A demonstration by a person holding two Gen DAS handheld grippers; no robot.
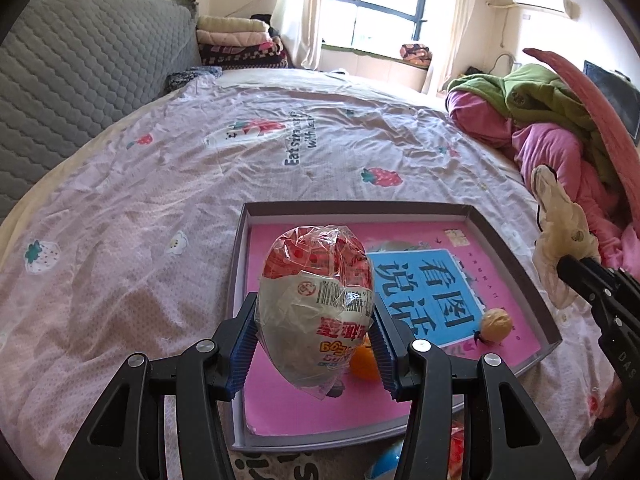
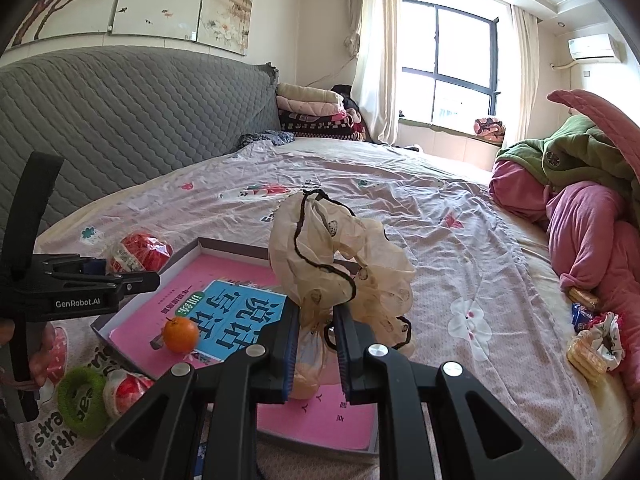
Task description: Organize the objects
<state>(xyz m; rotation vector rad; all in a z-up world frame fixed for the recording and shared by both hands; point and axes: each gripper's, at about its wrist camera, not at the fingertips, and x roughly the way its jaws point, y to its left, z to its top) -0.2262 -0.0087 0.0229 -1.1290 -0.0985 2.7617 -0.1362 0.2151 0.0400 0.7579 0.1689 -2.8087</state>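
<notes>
My left gripper (image 1: 314, 330) is shut on a red-and-white wrapped snack egg (image 1: 316, 292) and holds it above the near left part of a shallow grey box (image 1: 516, 256) lined with a pink book (image 1: 432, 280). An orange (image 2: 181, 334) and a small beige ball (image 1: 496, 323) lie on the book. My right gripper (image 2: 316, 320) is shut on a beige drawstring pouch (image 2: 332, 264) with dark cord, held above the box (image 2: 188, 249). The left gripper with its egg also shows in the right wrist view (image 2: 136, 258).
The box lies on a bed with a strawberry-print sheet (image 1: 160, 184). A green ring (image 2: 82, 402), another wrapped egg (image 2: 128, 394) and a blue ball (image 1: 386, 462) lie near the box's front. Crackers and a snack pack (image 2: 588, 344) sit by piled pink and green bedding (image 2: 588, 216). A grey headboard (image 2: 120, 120) stands behind.
</notes>
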